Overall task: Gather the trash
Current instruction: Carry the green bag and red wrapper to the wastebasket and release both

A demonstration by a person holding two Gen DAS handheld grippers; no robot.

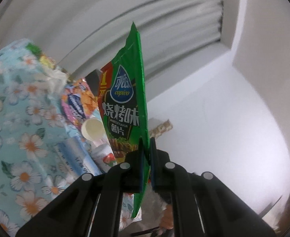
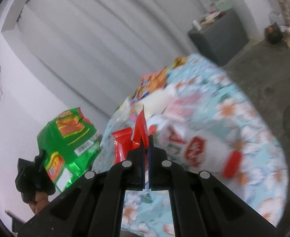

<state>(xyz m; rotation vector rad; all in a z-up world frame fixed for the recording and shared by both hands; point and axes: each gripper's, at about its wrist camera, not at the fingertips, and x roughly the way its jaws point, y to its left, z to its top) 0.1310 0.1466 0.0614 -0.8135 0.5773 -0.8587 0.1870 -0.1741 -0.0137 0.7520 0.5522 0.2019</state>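
A table under a light blue cloth printed with white and orange flowers (image 1: pixel 16 106) fills the left side of the left wrist view and the right half of the right wrist view (image 2: pixel 233 122). Behind it stands a white wall with a white pleated curtain (image 1: pixel 164 25). Far right in the right wrist view there is a dark grey box-shaped cabinet (image 2: pixel 220 37) on the grey floor.

The black left gripper (image 1: pixel 146 154) is closed on the lower edge of a green foil crisp bag with white Chinese letters and a blue drop-shaped logo (image 1: pixel 125 102). The bag stands upright, lifted above the table. In the right wrist view the same bag (image 2: pixel 67 144) hangs at the left, beside the table edge, with that gripper (image 2: pixel 39 164) below it.

The black right gripper (image 2: pixel 147 140) is pinched on a small red shiny wrapper (image 2: pixel 140 126), which stands up between its fingers above the cloth.

More trash lies on the table: a white packet with red labels (image 2: pixel 196 148), blurred; an orange and blue snack bag (image 1: pixel 81 100); a white crumpled tissue (image 1: pixel 54 79); a small white plastic cup (image 1: pixel 92 128) lying on its side.
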